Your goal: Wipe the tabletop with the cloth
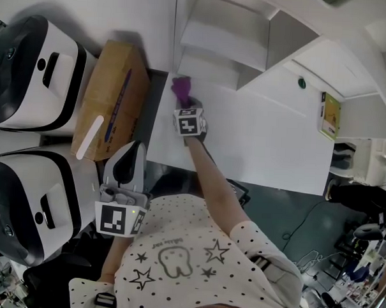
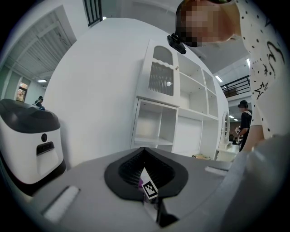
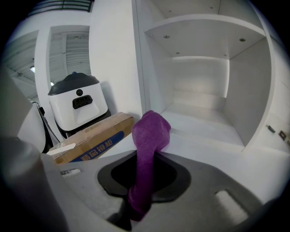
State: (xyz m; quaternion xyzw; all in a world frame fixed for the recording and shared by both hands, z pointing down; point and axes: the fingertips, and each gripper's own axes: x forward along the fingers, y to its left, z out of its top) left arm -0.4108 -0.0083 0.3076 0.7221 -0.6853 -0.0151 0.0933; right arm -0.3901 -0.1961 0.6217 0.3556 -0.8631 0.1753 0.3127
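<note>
Cloth (image 3: 147,136) is showing solid purple; tabletop (image 1: 264,140) is reading plain white; cardboard box (image 1: 112,95) is showing tan with blue stripe; shirt (image 1: 196,233) is carrying black dots and star outlines on cream.

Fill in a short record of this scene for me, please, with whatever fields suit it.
right tool: shut on the purple cloth, at the far left corner of the tabletop
left tool: shut, empty, near the person's body, off the table
tabletop: white
left of the table: cardboard box, two white machines
behind the table: white shelves
</note>
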